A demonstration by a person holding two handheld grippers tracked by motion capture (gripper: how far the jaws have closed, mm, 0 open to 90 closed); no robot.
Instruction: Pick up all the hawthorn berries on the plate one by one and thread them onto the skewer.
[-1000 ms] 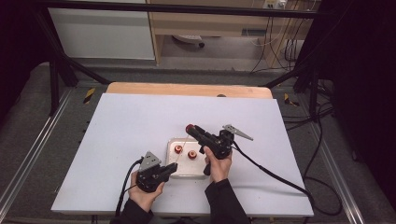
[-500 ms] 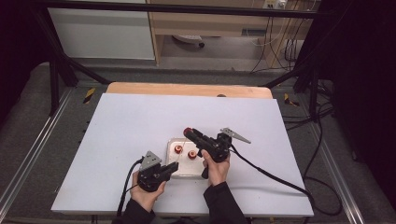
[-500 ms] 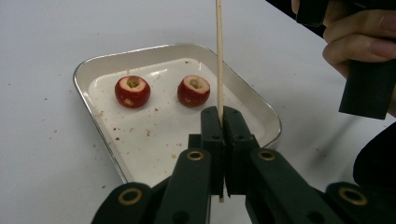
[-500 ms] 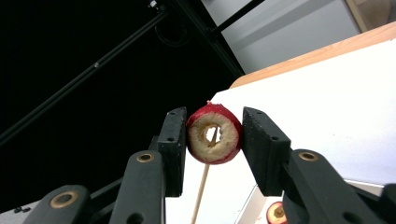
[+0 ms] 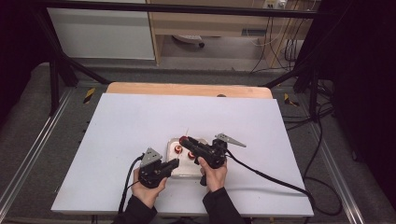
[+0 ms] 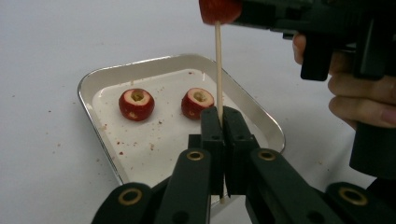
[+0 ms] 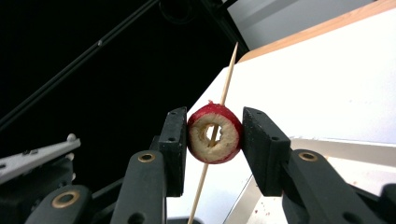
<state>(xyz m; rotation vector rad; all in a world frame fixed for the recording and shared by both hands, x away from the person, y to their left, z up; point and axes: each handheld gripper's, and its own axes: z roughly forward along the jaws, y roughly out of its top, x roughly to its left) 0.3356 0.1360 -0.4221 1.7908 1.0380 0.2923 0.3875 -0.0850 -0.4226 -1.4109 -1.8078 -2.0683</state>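
My left gripper (image 6: pixel 219 114) is shut on the lower end of a thin wooden skewer (image 6: pixel 217 70) and holds it upright over the near edge of a small metal tray (image 6: pixel 88 84). My right gripper (image 7: pixel 215 136) is shut on a cored red fruit (image 7: pixel 215 135), and the skewer (image 7: pixel 229 70) passes through the fruit's hole. In the high view the held fruit (image 5: pixel 183 139) sits above the tray (image 5: pixel 187 171), just ahead of the left gripper (image 5: pixel 173 163). Two more cored red fruits (image 6: pixel 136 103) (image 6: pixel 197 102) lie in the tray.
The tray rests on a white board (image 5: pixel 140 121) that covers a wooden table (image 5: pixel 187 88). Red crumbs are scattered in and around the tray. Black cables trail off the near edge and to the right. Dark frame posts stand beyond the table.
The right gripper with the fruit has shifted slightly toward the near left, lower along the skewer. The left gripper has kept still.
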